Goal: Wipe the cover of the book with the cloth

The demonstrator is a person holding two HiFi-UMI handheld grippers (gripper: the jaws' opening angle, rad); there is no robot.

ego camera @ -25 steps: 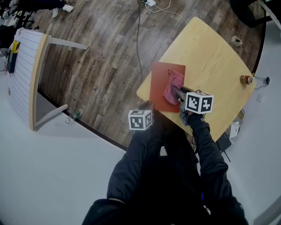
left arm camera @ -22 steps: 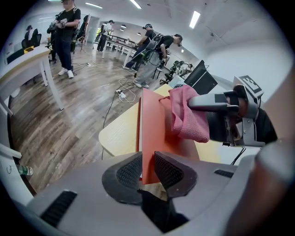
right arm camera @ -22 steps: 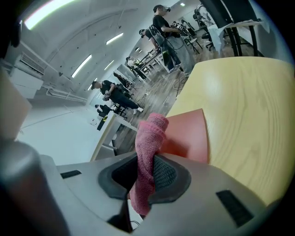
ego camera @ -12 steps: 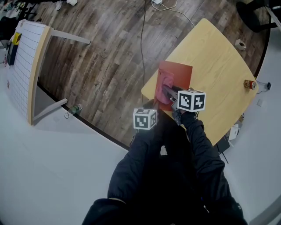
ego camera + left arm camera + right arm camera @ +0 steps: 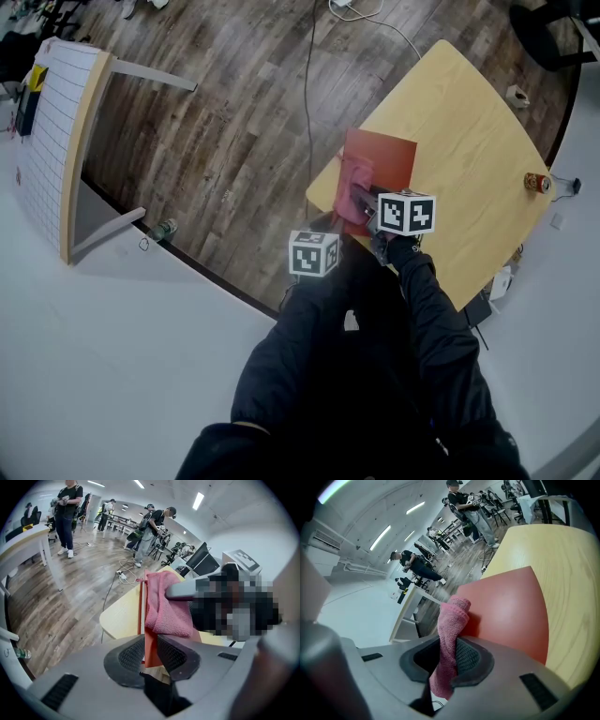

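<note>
Only its own view shows left hand-held gripper (image 5: 150,655) pinching book (image 5: 148,640); right hand-held gripper (image 5: 449,657) clamps cloth (image 5: 454,617).

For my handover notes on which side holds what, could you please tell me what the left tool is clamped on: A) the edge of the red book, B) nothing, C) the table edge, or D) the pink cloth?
A: in the left gripper view the left tool is shut on the edge of the red book, while the pink cloth sits in the right tool.
</note>
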